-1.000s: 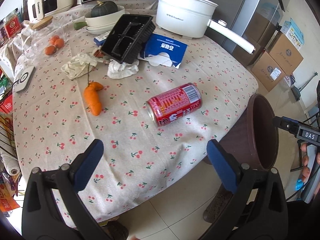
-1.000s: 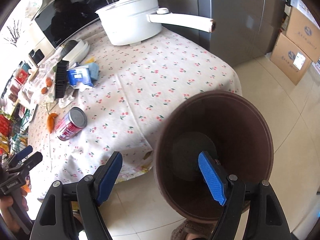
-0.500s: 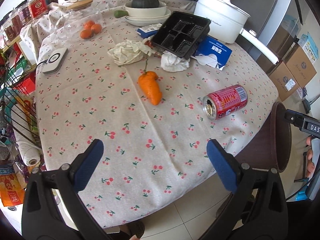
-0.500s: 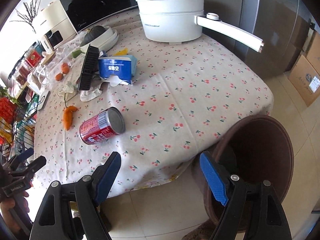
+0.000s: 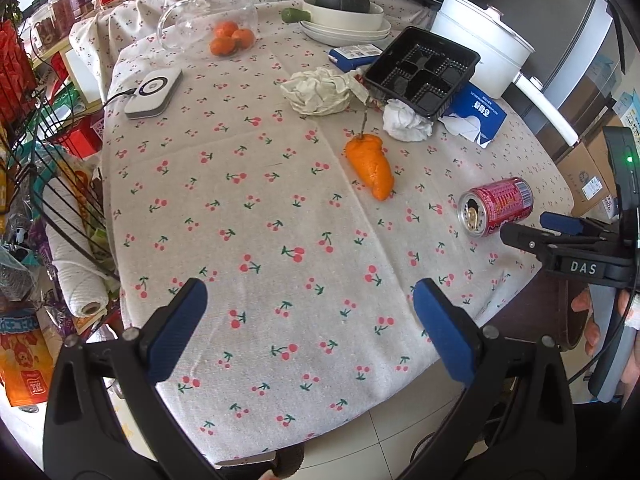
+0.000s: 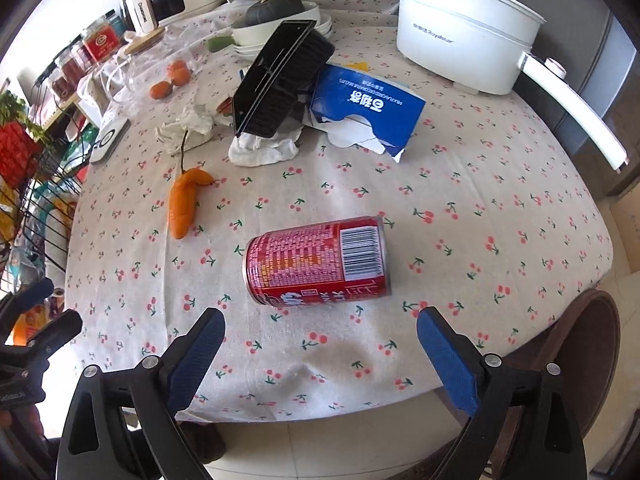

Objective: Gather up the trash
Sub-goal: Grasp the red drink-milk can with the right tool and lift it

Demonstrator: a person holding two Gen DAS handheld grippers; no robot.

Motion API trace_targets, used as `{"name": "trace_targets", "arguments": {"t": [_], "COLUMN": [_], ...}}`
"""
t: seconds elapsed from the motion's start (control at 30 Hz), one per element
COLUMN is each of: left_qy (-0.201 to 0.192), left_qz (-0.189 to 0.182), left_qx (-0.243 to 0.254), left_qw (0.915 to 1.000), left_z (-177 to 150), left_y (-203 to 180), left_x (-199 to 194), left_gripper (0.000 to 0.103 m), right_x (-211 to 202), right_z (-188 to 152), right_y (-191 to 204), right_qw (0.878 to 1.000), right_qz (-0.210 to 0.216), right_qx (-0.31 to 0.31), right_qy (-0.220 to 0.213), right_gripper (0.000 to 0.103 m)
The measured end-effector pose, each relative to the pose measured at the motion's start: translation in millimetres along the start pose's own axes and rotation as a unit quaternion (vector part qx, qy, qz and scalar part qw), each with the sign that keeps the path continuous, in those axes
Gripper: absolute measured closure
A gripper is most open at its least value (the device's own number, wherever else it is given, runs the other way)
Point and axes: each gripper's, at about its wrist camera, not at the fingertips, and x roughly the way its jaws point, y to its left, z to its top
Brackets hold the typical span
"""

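Observation:
A red drink can (image 6: pixel 318 262) lies on its side on the cherry-print tablecloth (image 6: pixel 460 208), just beyond my right gripper (image 6: pixel 320 324). Its jaws are opening wide, with nothing between them. The can (image 5: pixel 496 206) also shows at the right of the left wrist view, beside the right gripper (image 5: pixel 560 232). My left gripper (image 5: pixel 308 300) hangs open and empty over the table's near edge. A brown bin (image 6: pixel 592 360) stands on the floor at the table's right. Farther back lie a crumpled white tissue (image 6: pixel 262 148), crumpled paper (image 5: pixel 318 92) and a black plastic tray (image 6: pixel 280 80).
An orange pepper (image 5: pixel 370 166), a blue tissue pack (image 6: pixel 368 104), a white pot (image 6: pixel 460 24) with a long handle, a bowl with a squash (image 5: pixel 342 0), tangerines (image 5: pixel 232 38) and a white charger (image 5: pixel 154 92) share the table. A wire rack (image 5: pixel 48 168) stands left.
My right gripper has swung from above the brown bin to over the table, close to the can, and its jaws have widened. The left gripper has slid left along the table edge.

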Motion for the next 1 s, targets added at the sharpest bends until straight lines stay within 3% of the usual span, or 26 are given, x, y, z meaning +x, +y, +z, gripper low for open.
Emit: {"name": "trace_targets", "arguments": {"t": [0.33,0.43,0.6,0.77,0.9,1.0], "left_qy": [0.006,0.007,0.009,-0.01,-0.014,-0.017], "left_qz": [0.004,0.005,0.01,0.02,0.042,0.033], "left_qx": [-0.005,0.0,0.019,0.008,0.031,0.031], "left_qw": [1.0,1.0,0.9997,0.9997,0.9985,0.9988], "left_z": [1.1,0.9,2.8,16.5,30.6,43.1], "left_y": [3.0,-0.2,-8.2,-11.8,-28.8,-38.4], "left_x": [4.8,5.7,8.8,11.1,25.1,40.9], "left_gripper": [0.001,0.001,0.001,0.001,0.001,0.003], "right_x": [32.7,32.5,19.1,-2.5,-12.9,-15.6], "right_z": [11.1,10.4,7.6,5.8,6.8,7.7], "right_y": [4.9,5.4,2.4,-8.9,-25.0,-40.5], "right_qw": [1.0,1.0,1.0,1.0,1.0,1.0], "right_qz": [-0.026,-0.024,-0.006,0.005,0.005,0.0], "right_qx": [0.005,0.003,0.005,0.001,0.004,0.011], "right_qy": [0.017,0.017,0.011,-0.004,-0.013,-0.015], "right_gripper": [0.005,0.01,0.01,0.012,0.012,0.013]}}
